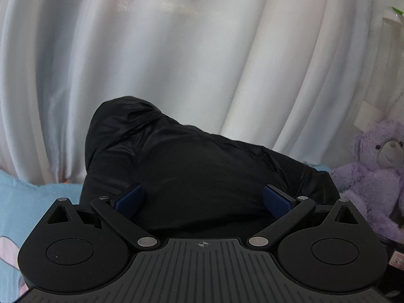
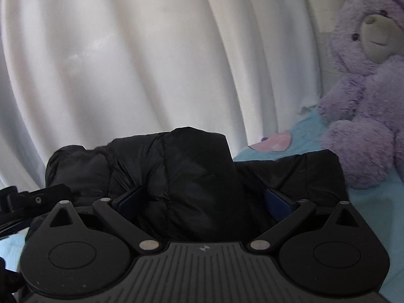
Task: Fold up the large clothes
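A black puffy jacket (image 1: 176,151) lies bunched on a light blue bed sheet (image 1: 27,202). My left gripper (image 1: 203,200) is open wide, its blue pads (image 1: 130,199) spread on either side of a mound of jacket fabric. In the right wrist view the same jacket (image 2: 199,156) rises in a padded hump. The right gripper (image 2: 204,201) is open too, and the fabric fills the gap between its fingers (image 2: 277,203). Whether either set of pads touches the cloth is unclear. Part of the left gripper's body (image 2: 22,199) shows at the left edge.
A white curtain (image 1: 176,50) (image 2: 126,63) hangs close behind the jacket. A purple teddy bear (image 1: 378,169) (image 2: 371,96) sits on the sheet (image 2: 373,202) to the right. The sheet has pink cartoon prints (image 2: 275,142).
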Demonstrator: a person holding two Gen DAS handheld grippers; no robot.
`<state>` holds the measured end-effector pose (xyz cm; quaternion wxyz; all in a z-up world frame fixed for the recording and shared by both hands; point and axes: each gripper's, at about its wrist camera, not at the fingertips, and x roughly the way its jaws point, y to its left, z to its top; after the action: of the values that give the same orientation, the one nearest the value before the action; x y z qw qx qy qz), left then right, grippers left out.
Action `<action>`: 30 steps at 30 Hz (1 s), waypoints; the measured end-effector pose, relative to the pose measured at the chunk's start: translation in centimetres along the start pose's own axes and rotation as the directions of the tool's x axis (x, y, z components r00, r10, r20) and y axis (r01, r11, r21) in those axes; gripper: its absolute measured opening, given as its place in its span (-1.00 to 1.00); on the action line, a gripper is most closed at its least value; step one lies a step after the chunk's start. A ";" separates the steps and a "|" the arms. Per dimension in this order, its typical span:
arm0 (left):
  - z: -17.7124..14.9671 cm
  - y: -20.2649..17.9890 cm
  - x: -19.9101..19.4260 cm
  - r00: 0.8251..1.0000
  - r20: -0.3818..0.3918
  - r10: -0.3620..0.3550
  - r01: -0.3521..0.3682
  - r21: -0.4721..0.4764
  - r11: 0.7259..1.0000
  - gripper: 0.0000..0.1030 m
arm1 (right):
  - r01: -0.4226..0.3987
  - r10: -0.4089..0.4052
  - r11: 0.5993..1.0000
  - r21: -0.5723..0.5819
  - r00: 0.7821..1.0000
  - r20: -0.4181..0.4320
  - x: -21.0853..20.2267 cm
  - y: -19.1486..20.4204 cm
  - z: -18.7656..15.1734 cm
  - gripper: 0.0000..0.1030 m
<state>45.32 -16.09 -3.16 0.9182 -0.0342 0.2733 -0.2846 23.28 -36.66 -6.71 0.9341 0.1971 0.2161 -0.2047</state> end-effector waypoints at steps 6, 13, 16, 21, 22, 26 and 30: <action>0.5 0.9 -1.6 0.996 -0.069 -0.052 0.055 0.043 0.998 0.99 | -0.074 0.075 0.997 0.033 0.995 -0.059 -1.8 -1.0 1.2 0.93; -1.5 9.7 -7.9 0.982 -0.084 -0.169 0.154 -0.162 0.975 0.99 | -0.135 0.146 0.988 0.078 0.977 -0.154 -7.7 -7.2 0.8 0.92; -3.5 12.1 -7.1 0.967 -0.143 -0.210 0.168 -0.261 0.950 0.99 | -0.153 0.184 0.979 0.135 0.947 -0.262 -6.2 -10.1 -1.1 0.92; -5.5 12.7 -4.0 0.916 -0.142 -0.375 0.290 -0.411 0.865 1.00 | -0.224 0.335 0.913 0.342 0.889 -0.311 -2.8 -13.0 -2.5 0.93; -5.6 12.5 -3.7 0.915 -0.132 -0.382 0.296 -0.426 0.855 1.00 | -0.232 0.348 0.907 0.352 0.884 -0.314 -2.3 -13.3 -2.6 0.93; -5.8 12.3 -3.3 0.914 -0.091 -0.395 0.315 -0.455 0.833 1.00 | -0.270 0.397 0.887 0.374 0.861 -0.319 -1.0 -13.3 -3.2 0.87; -5.4 12.5 -4.6 0.913 -0.075 -0.402 0.333 -0.431 0.838 0.85 | -0.308 0.433 0.878 0.365 0.836 -0.336 -0.2 -12.0 -3.5 0.76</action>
<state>45.63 -2.71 -8.30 0.7929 -0.2543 0.3889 -0.3941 16.39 -45.03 -12.88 0.8495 0.4115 0.3302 -0.0020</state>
